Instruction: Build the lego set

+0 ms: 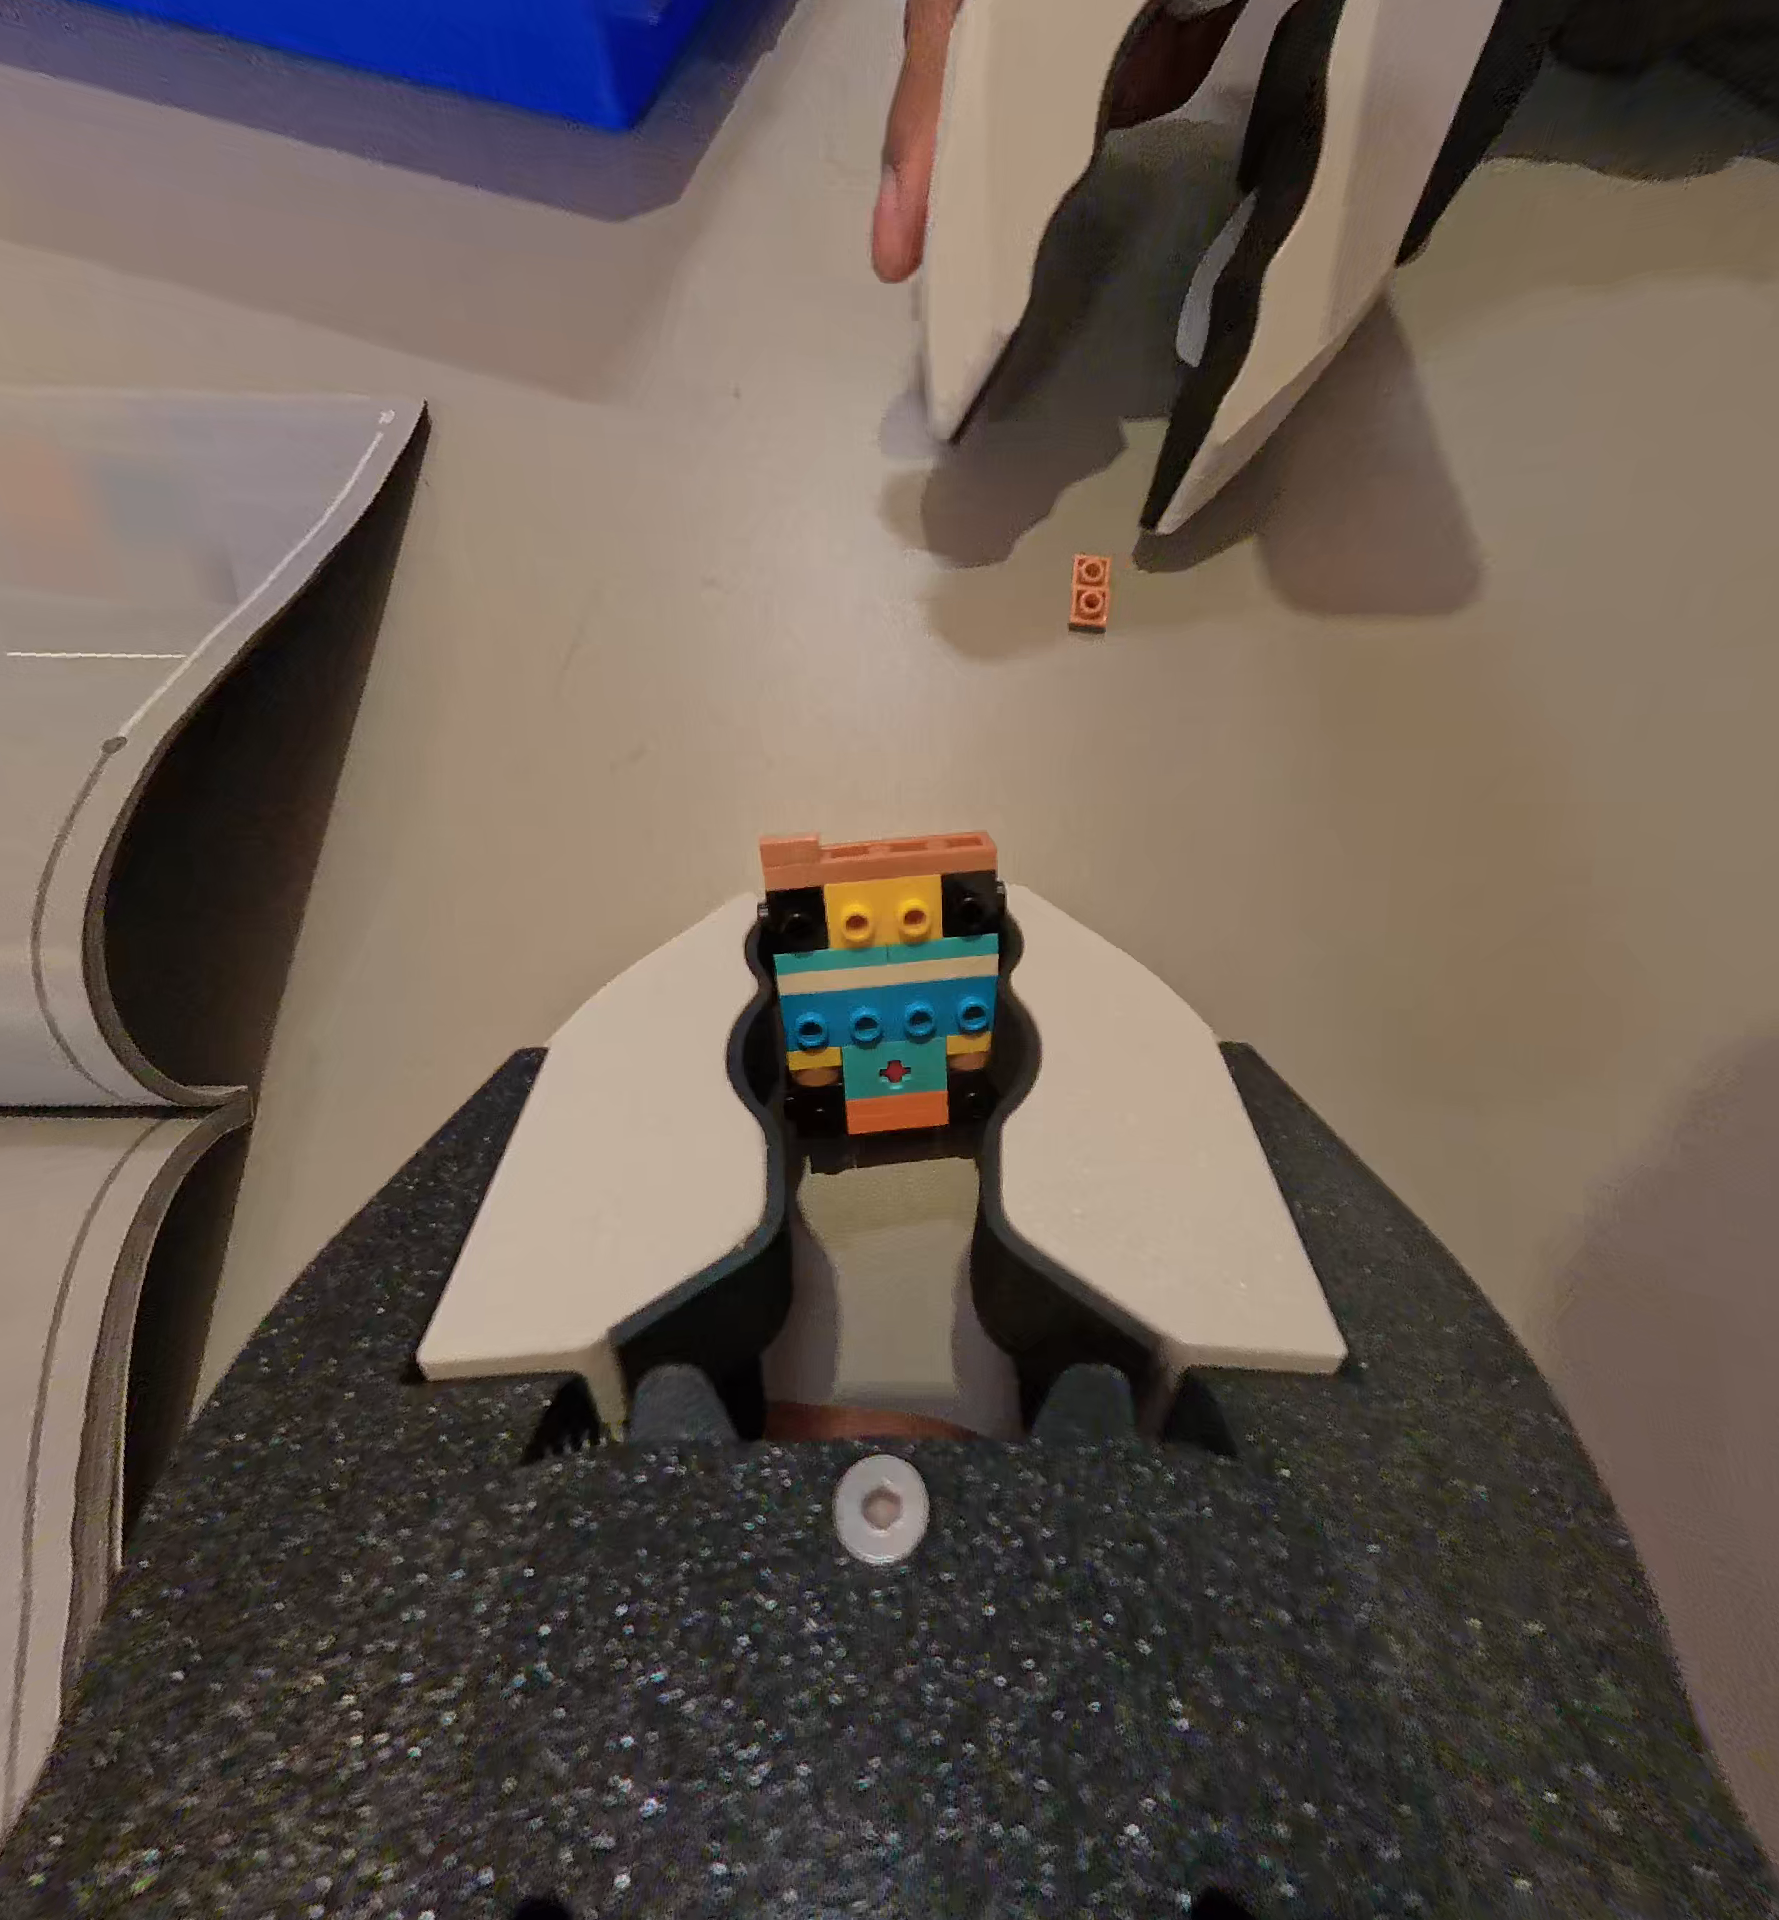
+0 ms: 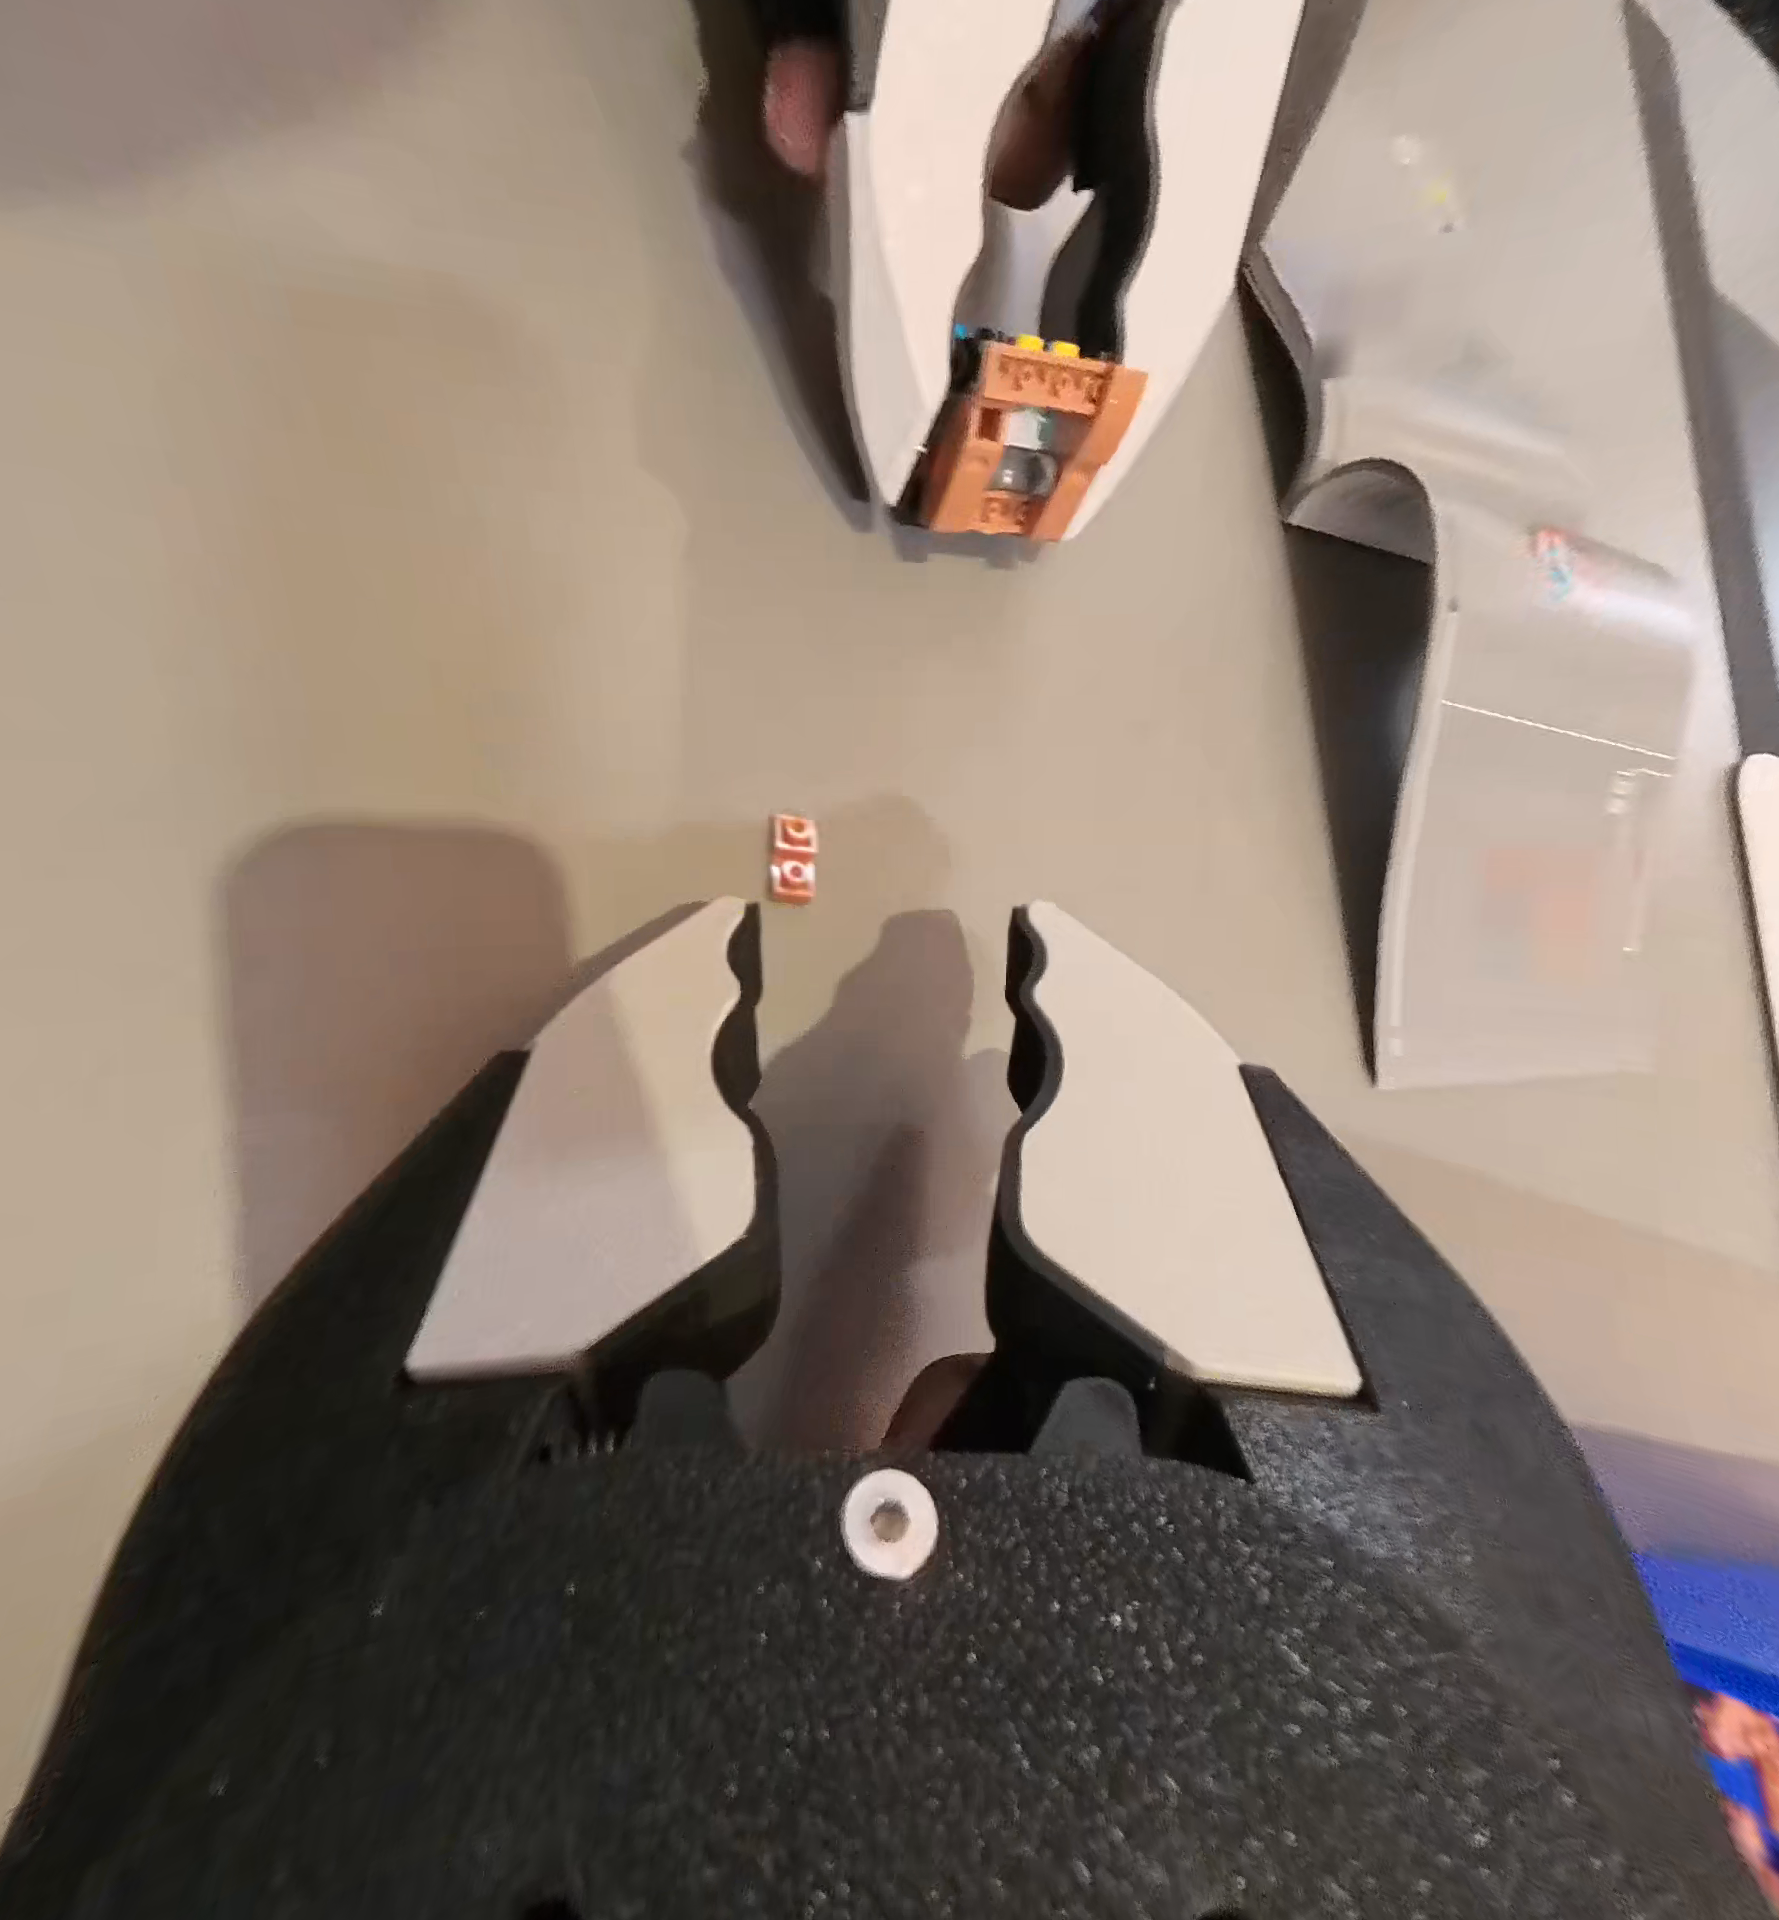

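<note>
Left gripper (image 1: 885,997) jaws clench the model (image 1: 883,987) just above the worktop (image 1: 1384,831), right gripper (image 2: 883,920) jaws released just short of the plate (image 2: 792,858); likely best to centre jaws over plate, pinch long sides, keep model steady.

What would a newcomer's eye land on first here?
The colourful lego build, clamped between the left gripper fingers just above the table. Next, the small orange two-stud plate lying alone on the table, just beyond the open right gripper.
</note>
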The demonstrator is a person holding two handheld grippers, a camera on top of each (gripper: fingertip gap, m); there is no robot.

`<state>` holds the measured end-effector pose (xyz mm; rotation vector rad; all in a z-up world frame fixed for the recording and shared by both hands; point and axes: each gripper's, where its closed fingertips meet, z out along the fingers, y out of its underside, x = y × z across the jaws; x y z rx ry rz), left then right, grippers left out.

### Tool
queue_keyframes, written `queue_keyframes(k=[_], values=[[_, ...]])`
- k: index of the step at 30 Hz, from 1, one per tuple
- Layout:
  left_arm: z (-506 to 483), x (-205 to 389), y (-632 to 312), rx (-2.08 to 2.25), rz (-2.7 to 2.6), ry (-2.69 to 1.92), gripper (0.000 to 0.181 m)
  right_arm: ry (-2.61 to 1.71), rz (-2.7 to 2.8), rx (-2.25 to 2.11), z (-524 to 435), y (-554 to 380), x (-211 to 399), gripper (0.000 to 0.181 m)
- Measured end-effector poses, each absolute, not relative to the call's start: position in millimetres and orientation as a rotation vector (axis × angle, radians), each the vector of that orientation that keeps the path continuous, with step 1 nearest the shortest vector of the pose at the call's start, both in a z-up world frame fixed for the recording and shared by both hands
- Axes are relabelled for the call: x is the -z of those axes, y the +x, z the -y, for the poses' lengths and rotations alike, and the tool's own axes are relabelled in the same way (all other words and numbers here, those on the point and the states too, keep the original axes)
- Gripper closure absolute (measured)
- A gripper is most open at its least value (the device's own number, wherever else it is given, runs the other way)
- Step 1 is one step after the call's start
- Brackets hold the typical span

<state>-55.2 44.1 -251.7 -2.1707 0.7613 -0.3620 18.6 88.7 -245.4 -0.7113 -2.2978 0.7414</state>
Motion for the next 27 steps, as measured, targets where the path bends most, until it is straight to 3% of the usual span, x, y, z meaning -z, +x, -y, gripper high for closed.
queue_keyframes(k=[17, 27], values=[[-33.5, 230.0, -57.4, 0.510, -0.759, -2.097, 0.128, -0.988, 2.405, -0.870, -72.1, 22.0, 259.7, 0.173], [-33.5, 177.2, -46.6, 0.460, -0.769, -1.834, 0.129, -0.879, 2.258, -0.903, -66.2, 4.6, 236.1, 0.174]])
